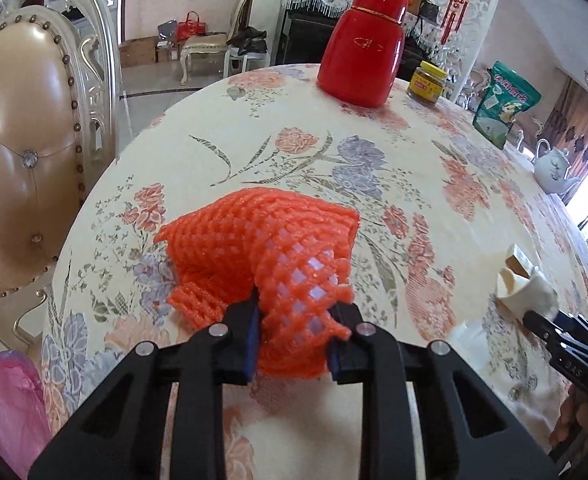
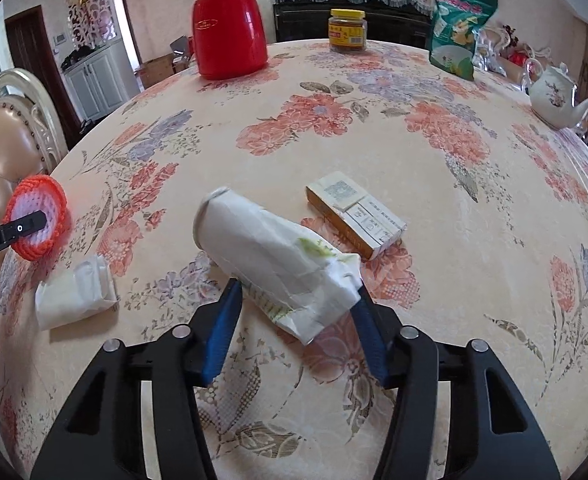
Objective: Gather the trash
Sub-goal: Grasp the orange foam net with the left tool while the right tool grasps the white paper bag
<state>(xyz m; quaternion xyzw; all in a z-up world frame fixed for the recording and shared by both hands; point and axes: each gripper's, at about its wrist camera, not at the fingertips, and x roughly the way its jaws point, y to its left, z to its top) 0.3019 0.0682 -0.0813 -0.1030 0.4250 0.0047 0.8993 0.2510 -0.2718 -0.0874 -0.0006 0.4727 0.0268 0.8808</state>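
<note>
Left wrist view
Left gripper (image 1: 294, 344): jaws clamped tight on the orange foam net (image 1: 261, 256); the net's far end rests on the table (image 1: 414, 152).
Right gripper (image 1: 534, 320): at 4 o'clock, tips at a paper cup (image 1: 526, 288).
Flask (image 1: 364, 44): at 12 o'clock, upright; jar (image 1: 428, 82) just beside it.

Right wrist view
Right gripper (image 2: 296, 312): jaws about half open, astride the crushed paper cup (image 2: 277, 256); the right pad touches it, the left pad stands just clear.
Box (image 2: 356, 214): at 1 o'clock, beside the cup.
Tissue (image 2: 75, 298): at 9 o'clock, flat on the table.
Net (image 2: 37, 216): at 10 o'clock, in the left gripper (image 2: 33, 222).
</note>
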